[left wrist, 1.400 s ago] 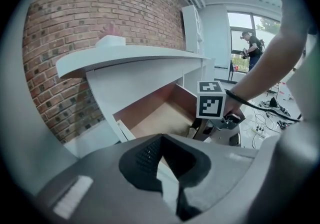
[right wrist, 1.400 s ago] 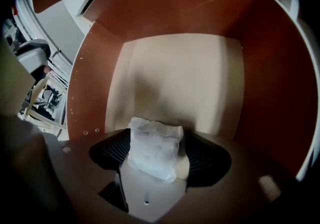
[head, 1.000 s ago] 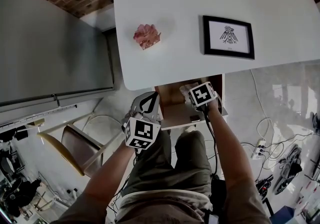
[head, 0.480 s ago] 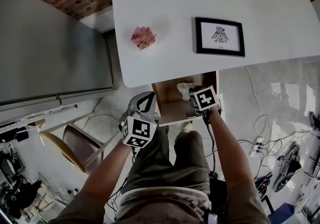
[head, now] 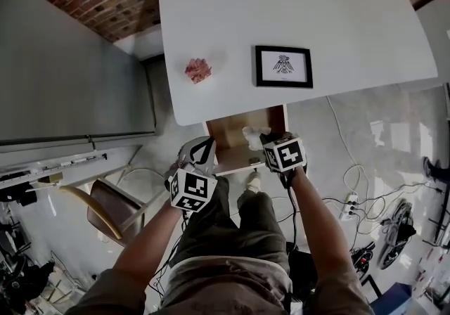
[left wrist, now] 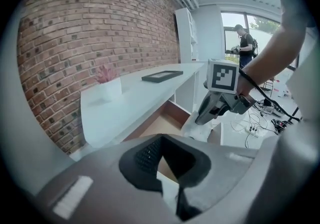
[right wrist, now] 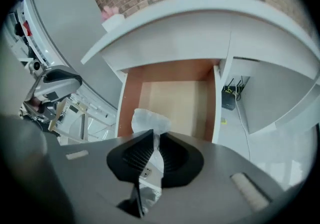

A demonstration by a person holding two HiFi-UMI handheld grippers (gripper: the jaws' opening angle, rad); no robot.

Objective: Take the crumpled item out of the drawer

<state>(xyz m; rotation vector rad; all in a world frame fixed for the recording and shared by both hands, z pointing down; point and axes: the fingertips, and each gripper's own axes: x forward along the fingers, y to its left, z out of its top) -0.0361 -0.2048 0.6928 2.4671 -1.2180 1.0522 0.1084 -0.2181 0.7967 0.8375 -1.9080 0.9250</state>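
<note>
Right gripper [right wrist: 156, 143] is pinching the crumpled paper [right wrist: 146, 119] just over the open drawer [right wrist: 180, 100], at the table's [head: 351, 11] 7 o'clock edge. Left gripper [left wrist: 167, 160] is hovering at the drawer's 8 o'clock, jaws together, empty. Lift-out appears to be underway; the next move is calling for carrying the paper clear.

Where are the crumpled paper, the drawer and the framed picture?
Crumpled paper [right wrist: 147, 120]: right gripper view, bunched top above jaws.
Drawer [right wrist: 177, 103]: right gripper view, bare wooden floor.
Framed picture [head: 283, 66]: head view, centre of print.
</note>
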